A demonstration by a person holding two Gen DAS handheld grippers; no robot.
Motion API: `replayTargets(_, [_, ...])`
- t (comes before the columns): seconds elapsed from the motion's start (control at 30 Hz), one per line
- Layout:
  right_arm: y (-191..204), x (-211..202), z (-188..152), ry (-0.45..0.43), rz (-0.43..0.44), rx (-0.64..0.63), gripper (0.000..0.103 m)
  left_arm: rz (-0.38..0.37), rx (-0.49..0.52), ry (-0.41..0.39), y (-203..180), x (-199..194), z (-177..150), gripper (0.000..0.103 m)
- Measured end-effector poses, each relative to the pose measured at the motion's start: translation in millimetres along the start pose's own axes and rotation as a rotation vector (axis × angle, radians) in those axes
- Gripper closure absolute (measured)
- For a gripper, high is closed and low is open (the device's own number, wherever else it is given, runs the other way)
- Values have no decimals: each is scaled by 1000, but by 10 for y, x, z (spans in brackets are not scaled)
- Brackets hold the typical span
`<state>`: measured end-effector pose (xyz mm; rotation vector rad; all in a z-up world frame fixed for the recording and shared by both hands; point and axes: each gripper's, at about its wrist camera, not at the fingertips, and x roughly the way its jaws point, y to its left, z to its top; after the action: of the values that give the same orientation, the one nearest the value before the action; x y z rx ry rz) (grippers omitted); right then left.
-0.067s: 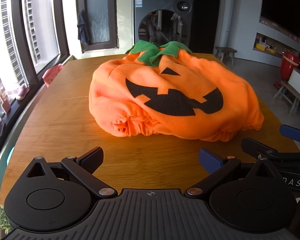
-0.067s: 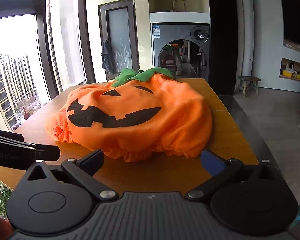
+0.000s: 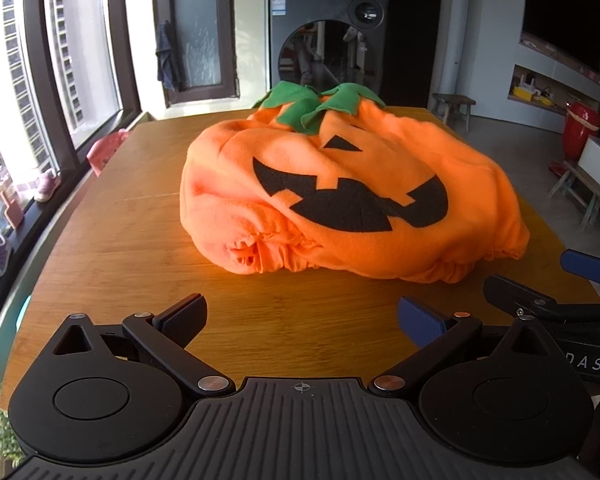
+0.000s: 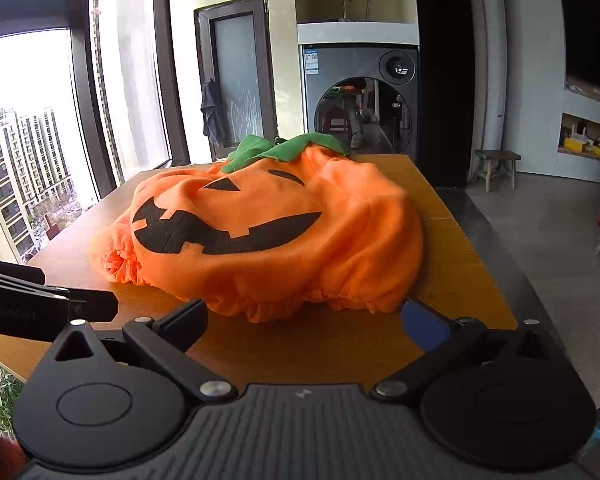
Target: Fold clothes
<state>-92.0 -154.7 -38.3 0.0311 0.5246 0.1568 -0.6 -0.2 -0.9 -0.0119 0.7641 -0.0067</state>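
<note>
So the thing on the wooden table [image 3: 100,248] was an orange fleece pumpkin costume [image 3: 352,196] — black jack-o'-lantern grin stitched across the front, green leaf collar [image 3: 320,104] at the far end. It sat in a puffy, bunched-up heap roughly mid-table, with its gathered elastic hem facing the cameras and a scrunched opening at the near left corner.

The left gripper [image 3: 302,318] hovered low over the bare wood just in front of that hem, jaws spread wide and nothing between them. Fabric and fingertips were apart, with a strip of table showing in between. From its camera you could also see the right tool's blue-tipped finger poking in at the far right edge.

The right gripper [image 4: 304,318] was released too, jaws wide apart and holding nothing. It was closer in — the hem drooped right down near the gap between its fingers, and the right blue pad [image 4: 424,324] sat just beside the costume's near right corner. Whether it actually touched the fleece, I couldn't tell from that angle.

Background stuff: a front-loading washing machine [image 4: 360,96] past the far end of the table, big windows [image 4: 28,120] along the left with apartment blocks outside, and a little wooden stool [image 4: 496,164] off to the right.
</note>
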Motion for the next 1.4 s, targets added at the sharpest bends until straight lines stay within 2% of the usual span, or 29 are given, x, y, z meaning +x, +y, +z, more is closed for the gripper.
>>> replayTargets(0.2, [67,-46,-40,9,10,-4,0,27,12,-23,-4,5,-22,0])
replayTargets(0.47, [50,73,-16,54,28,12,0,23,-11,1,12,33,-8,0])
replayTargets(1.4, [-21,149,-41,76,21,50,0,-7,-45,58,60,110,-27,0])
